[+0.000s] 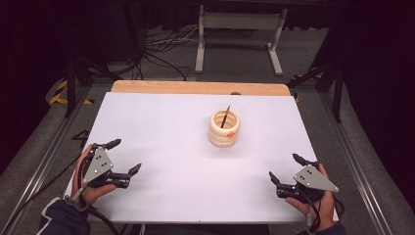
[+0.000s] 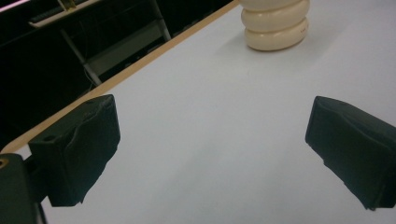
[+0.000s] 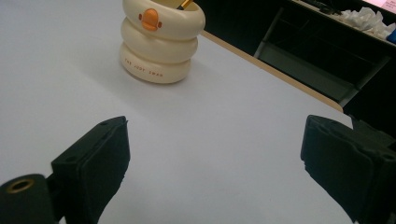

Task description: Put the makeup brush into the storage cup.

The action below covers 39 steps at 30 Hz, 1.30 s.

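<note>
A cream ribbed pen holder (image 1: 224, 128) with a small orange duck mark stands upright on the white table (image 1: 171, 147), right of centre. A dark pencil (image 1: 225, 116) leans inside it, tip poking above the rim. My left gripper (image 1: 123, 156) rests at the near left, held in a hand, jaws wide apart and empty. At the near right my right gripper (image 1: 287, 168) is open too, nothing between its jaws. The holder (image 2: 275, 25) appears far ahead in the left gripper view, and the holder (image 3: 161, 42) stands ahead-left in the right gripper view.
A wooden strip (image 1: 195, 88) runs along the table's far edge. Beyond it a grey metal stand (image 1: 240, 29) and loose cables (image 1: 161, 49) sit on the floor. Dark frame legs flank both sides of the table.
</note>
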Motion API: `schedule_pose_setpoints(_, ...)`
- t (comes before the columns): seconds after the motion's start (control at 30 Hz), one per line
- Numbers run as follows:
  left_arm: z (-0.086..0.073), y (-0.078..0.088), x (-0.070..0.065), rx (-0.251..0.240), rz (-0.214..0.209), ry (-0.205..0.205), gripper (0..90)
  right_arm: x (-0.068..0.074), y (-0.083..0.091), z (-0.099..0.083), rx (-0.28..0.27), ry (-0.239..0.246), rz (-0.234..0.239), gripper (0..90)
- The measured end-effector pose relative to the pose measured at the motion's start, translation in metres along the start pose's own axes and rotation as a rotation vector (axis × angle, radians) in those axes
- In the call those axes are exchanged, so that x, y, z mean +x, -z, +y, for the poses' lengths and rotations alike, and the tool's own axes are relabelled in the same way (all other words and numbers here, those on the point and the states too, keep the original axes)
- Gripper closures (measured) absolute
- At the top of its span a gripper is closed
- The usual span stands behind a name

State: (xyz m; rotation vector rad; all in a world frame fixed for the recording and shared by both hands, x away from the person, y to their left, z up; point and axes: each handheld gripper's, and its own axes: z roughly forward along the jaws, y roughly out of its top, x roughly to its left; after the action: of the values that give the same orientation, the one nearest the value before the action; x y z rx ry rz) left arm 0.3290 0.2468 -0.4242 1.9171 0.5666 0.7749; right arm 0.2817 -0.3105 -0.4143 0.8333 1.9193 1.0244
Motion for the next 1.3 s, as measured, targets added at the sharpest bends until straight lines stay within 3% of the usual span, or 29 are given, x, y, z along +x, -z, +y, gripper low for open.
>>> schedule_pose_setpoints(0.47,-0.017,0.006,-0.004,0.064,-0.011,0.024,4.1,0.001,-0.002,-0.001,0.008,0.0,0.006,8.7)
schedule_pose_setpoints(0.7,-0.024,0.012,-0.003,0.078,-0.031,0.09,4.4,0.0,-0.003,-0.002,0.009,0.002,0.008,8.7)
schedule_pose_setpoints(0.83,-0.025,0.014,-0.002,0.074,-0.034,0.108,4.7,-0.001,-0.003,-0.003,0.009,-0.001,0.01,8.6)
schedule_pose_setpoints(1.3,-0.023,0.016,-0.004,0.063,-0.029,0.09,5.0,0.003,-0.002,0.0,0.005,0.02,0.012,8.6)
